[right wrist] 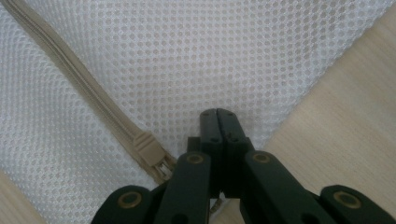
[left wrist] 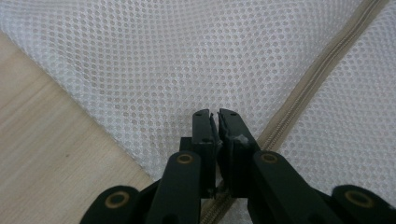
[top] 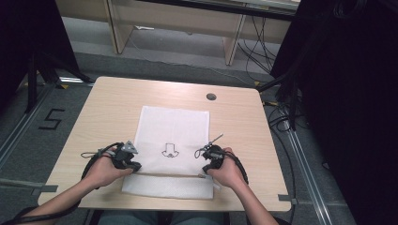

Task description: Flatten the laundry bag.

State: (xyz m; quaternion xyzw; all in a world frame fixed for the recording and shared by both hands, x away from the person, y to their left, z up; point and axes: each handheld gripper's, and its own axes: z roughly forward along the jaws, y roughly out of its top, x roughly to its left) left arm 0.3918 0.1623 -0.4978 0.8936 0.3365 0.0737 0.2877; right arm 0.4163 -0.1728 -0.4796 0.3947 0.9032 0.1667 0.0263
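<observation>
White mesh laundry bag [top: 172,129] lying flat on a light wooden table [top: 108,108], its beige zipper [top: 164,175] running across the bag near the edge closest to the person. All positions are given relative to this zipper.

Left gripper [top: 133,166], held in the person's left hand [top: 104,171], sits at the zipper's left end, over the bag's left border. In the left gripper view its jaws stand together, with only a hairline slit between the tips, resting on the mesh [left wrist: 187,60] just beside the zipper [left wrist: 317,70]; whether a fold of mesh is pinched between them cannot be told.

Right gripper [top: 206,168], held in the right hand [top: 227,172], sits at the zipper's right end. In the right gripper view its jaws are pressed fully together on the mesh [right wrist: 210,56], with the beige zipper pull [right wrist: 149,151] just beside them.

A small black printed figure [top: 170,151] marks the bag beyond the zipper, between the two grippers.
</observation>
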